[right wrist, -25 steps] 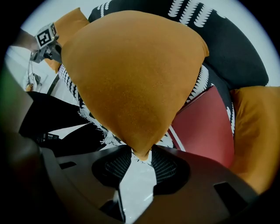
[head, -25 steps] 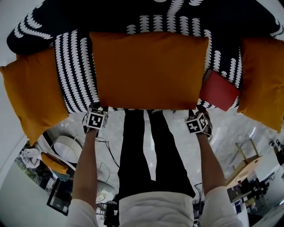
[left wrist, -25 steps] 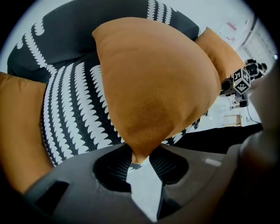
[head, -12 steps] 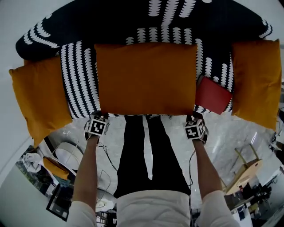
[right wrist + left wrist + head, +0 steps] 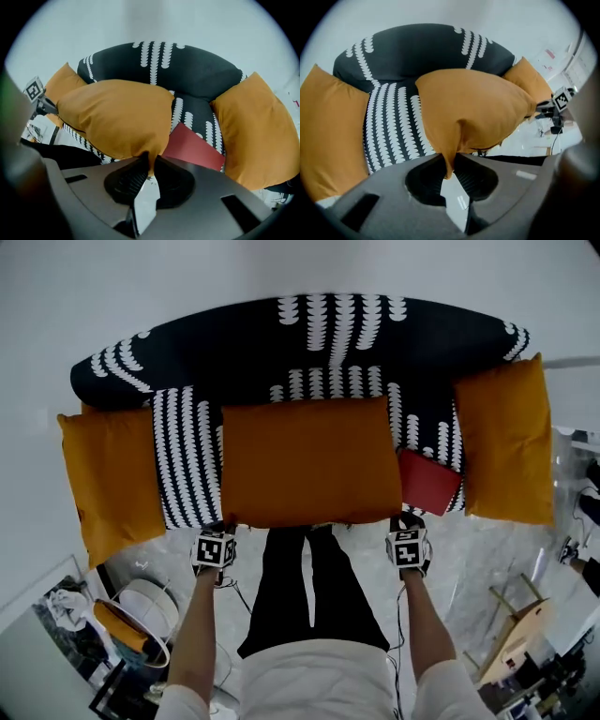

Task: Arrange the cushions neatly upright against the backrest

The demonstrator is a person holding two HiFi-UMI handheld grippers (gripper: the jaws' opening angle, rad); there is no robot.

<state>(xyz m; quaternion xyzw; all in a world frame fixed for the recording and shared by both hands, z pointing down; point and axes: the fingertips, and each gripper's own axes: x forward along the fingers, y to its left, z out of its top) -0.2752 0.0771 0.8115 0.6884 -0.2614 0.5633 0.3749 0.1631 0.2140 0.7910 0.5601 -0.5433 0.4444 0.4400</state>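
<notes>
Down near the person, two arms reach out over black trousers, and each hand holds a gripper. Each gripper has a cube on it with black and white square marks; these are patterns, not words. On the pale shiny floor, a round white thing sits at the near left. A wooden stool stands at the near right.

The left gripper has just been closing its jaws. They now pinch the near left corner of the middle cushion. The right gripper has just been closing too, and it pinches the near right corner of the same cushion. Both pairs of jaws are almost together, with only the thin cloth corner between them.

This big orange cushion is held over the middle of the seat, which is black with white marks. A flat red thing lies on the seat, touching the cushion's right edge. It fills the gap between that cushion and the right cushion. The left cushion lies at the left end of the sofa, well apart from the middle one. Both side cushions are orange too.

Farther back, the dark curved backrest runs behind all three cushions. A plain pale wall is behind it.
</notes>
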